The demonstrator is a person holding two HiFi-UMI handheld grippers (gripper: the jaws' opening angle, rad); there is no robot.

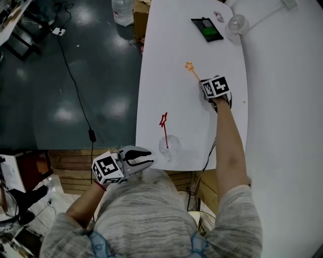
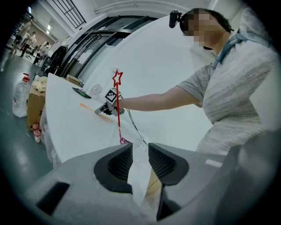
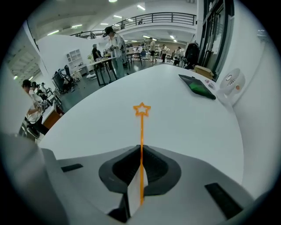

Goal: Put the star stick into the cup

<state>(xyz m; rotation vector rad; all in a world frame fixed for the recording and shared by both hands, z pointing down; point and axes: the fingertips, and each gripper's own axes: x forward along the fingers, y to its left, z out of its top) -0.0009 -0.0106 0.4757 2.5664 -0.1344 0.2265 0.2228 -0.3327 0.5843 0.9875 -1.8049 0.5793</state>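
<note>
An orange star stick (image 1: pixel 192 71) lies low over the white table (image 1: pixel 166 60), its star pointing away from me. My right gripper (image 1: pixel 206 86) is shut on its near end; in the right gripper view the orange star stick (image 3: pixel 142 132) runs straight out from between the closed jaws of my right gripper (image 3: pixel 141 169). A red star stick (image 1: pixel 164 128) stands in a clear cup (image 1: pixel 169 146) near the table's front edge. My left gripper (image 1: pixel 147 157) hovers just left of the cup at the table edge, open and empty. From my left gripper (image 2: pixel 140 162) the red star stick (image 2: pixel 117 101) rises ahead.
A dark tablet with a green screen (image 1: pixel 207 28) and a small white fan (image 1: pixel 236 23) lie at the table's far end. On the floor to the left are a water bottle (image 1: pixel 122 11), a cardboard box (image 1: pixel 142 17) and a black cable (image 1: pixel 75 90). People stand in the background hall.
</note>
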